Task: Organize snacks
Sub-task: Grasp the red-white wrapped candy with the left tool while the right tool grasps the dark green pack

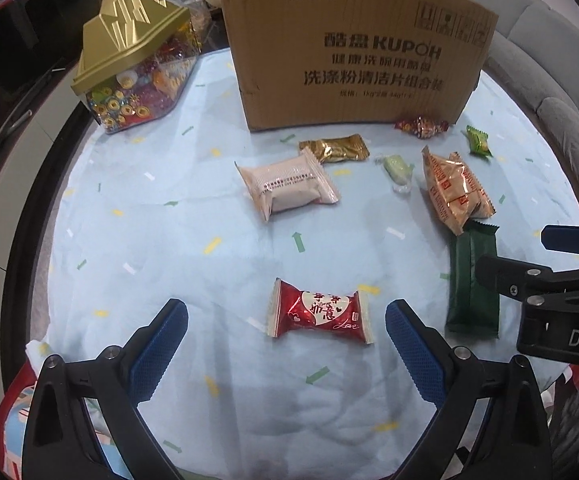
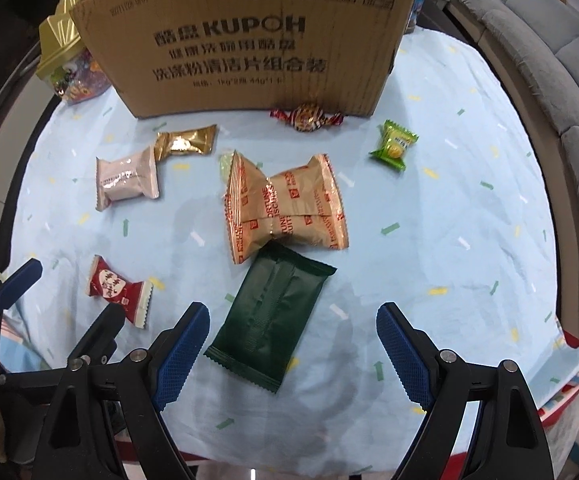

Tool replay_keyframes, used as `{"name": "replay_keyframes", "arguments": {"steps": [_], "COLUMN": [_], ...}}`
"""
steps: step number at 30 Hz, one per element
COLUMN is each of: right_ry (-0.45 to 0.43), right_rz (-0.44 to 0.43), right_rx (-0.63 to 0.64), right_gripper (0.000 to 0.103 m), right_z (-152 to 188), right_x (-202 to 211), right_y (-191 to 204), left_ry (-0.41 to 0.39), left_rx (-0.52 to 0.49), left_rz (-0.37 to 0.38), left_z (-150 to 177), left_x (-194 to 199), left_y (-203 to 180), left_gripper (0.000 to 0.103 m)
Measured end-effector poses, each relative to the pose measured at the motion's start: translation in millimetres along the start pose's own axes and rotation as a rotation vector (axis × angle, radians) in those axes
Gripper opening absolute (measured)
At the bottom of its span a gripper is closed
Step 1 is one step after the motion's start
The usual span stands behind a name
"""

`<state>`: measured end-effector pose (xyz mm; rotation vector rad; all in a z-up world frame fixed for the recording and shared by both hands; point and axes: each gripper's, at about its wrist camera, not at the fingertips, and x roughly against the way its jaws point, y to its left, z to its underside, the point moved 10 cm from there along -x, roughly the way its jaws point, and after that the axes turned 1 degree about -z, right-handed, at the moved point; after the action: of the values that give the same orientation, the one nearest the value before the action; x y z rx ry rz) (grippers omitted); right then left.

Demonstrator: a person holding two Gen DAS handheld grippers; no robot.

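a large brown cardboard box (image 1: 353,52) printed with dark lettering is stood upright at the far side of a pale blue cloth (image 1: 149,240) scattered with small green, yellow and white marks; every place below is given from this box. to its left a clear candy jar (image 1: 137,80) with a gold peaked lid is seen, filled with bright wrapped sweets.

in front of the box, toward its right end, two orange-gold biscuit packs (image 2: 285,204) are laid overlapping, with red lettering on crimped foil. just nearer than them a dark green flat packet (image 2: 269,316) is laid tilted, its top edge touching or tucked under the biscuit packs. in front of the box's left part a pale pink pillow pack (image 1: 289,184) is laid, and a gold foil packet (image 1: 335,148) sits between it and the box. well in front of the box, a red heart-printed packet (image 1: 321,312) with white crimped ends is laid. against the box's foot a red twist-wrapped candy (image 2: 307,118) is seen; off its right corner, a small green sachet (image 2: 393,144); a pale green wrapped sweet (image 1: 397,170) is laid beside the biscuit packs.

the left gripper (image 1: 287,332) is held spread wide, the red packet lying between its blue pads (image 1: 161,348), untouched. the right gripper (image 2: 293,340) is likewise spread, the green packet's lower end lying between its fingers without contact.
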<state>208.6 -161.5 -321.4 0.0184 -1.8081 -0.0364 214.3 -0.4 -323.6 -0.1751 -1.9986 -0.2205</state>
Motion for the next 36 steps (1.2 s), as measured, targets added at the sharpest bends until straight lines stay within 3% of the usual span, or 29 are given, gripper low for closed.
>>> {"name": "replay_keyframes", "arguments": {"steps": [11, 17, 25, 27, 31, 36], "right_ry": [0.052, 0.073, 0.105, 0.105, 0.109, 0.095], "right_rz": [0.015, 0.027, 0.049, 0.045, 0.019, 0.01], "right_rx": [-0.016, -0.032, -0.031, -0.03, -0.053, -0.045], "right_gripper": [0.086, 0.086, 0.086, 0.086, 0.079, 0.062], "right_z": [1.8, -1.6, 3.8, 2.6, 0.4, 1.3], "right_x": [-23.2, -33.2, -50.0, -52.1, -57.2, -53.0], "right_y": [4.1, 10.4, 22.7, 23.8, 19.0, 1.1], "left_ry": [0.03, 0.053, 0.058, 0.059, 0.062, 0.057], "left_rx": [-0.025, -0.019, -0.013, -0.014, -0.016, -0.026], "left_rz": [0.005, 0.014, 0.04, 0.054, 0.083, 0.077], "left_z": [2.0, 4.0, 1.7, 1.8, 3.2, 4.3], "left_x": [-21.7, -29.9, -36.8, -36.6, -33.7, -30.0], "left_y": [-10.6, -9.2, -7.8, -9.5, -17.3, -22.2], "left_gripper": [0.093, 0.082, 0.075, 0.068, 0.055, 0.05]}}
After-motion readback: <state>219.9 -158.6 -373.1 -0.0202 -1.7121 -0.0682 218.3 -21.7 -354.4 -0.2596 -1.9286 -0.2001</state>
